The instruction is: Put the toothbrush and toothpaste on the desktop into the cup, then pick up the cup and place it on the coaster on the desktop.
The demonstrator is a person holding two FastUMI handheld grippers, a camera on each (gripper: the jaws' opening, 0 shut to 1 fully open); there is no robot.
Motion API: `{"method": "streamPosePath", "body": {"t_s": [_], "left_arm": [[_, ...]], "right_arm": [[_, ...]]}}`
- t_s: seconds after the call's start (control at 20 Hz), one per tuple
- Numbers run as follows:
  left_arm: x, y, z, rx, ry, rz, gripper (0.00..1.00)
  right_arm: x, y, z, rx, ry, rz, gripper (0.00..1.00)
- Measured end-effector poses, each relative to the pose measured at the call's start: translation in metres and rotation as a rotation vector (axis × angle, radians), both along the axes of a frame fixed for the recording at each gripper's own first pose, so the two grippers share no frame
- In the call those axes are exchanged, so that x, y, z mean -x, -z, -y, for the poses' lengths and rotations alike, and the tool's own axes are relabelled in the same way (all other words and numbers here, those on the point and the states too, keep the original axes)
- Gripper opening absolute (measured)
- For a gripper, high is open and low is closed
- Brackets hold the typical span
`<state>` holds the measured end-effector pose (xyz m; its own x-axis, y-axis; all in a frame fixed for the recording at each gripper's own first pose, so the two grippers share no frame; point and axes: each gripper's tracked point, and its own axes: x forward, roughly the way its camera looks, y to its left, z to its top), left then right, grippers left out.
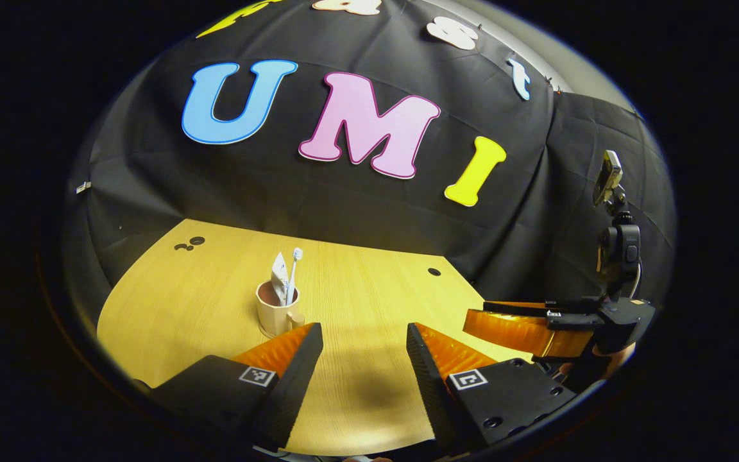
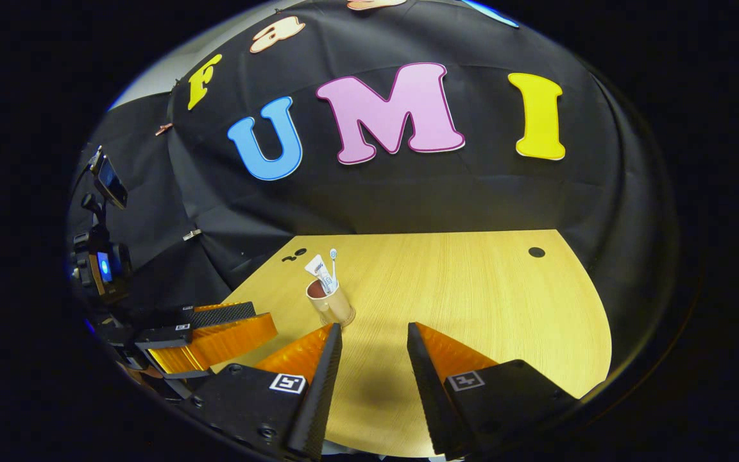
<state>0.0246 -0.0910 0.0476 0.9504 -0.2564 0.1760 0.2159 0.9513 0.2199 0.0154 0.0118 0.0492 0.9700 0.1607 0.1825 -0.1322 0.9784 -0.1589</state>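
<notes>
A beige cup (image 1: 276, 311) with a handle stands upright on the wooden table (image 1: 356, 282). A white toothbrush (image 1: 294, 273) and a white toothpaste tube (image 1: 278, 276) stick up out of it. My left gripper (image 1: 364, 333) is open and empty, its left finger just in front of the cup. In the right gripper view the cup (image 2: 331, 301) holds the toothbrush (image 2: 333, 263) and toothpaste (image 2: 319, 269), a little beyond the left finger of my right gripper (image 2: 374, 330), which is open and empty. The left gripper (image 2: 228, 333) sits to its left.
Small dark holes mark the tabletop (image 2: 472, 295) at the far right (image 2: 536, 252) and far left (image 2: 294, 255). A phone on a mount (image 1: 610, 176) rises above the right gripper (image 1: 517, 327) at the table's right edge. The black cloth wall closes the back.
</notes>
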Motion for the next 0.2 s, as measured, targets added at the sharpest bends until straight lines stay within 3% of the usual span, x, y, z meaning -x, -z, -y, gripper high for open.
{"method": "streamPosePath", "body": {"t_s": [0.2], "left_arm": [[-0.0013, 0.0012, 0.0025, -0.005, 0.004, -0.005, 0.83]], "right_arm": [[-0.0019, 0.0025, 0.0007, 0.000, 0.002, -0.010, 0.64]]}}
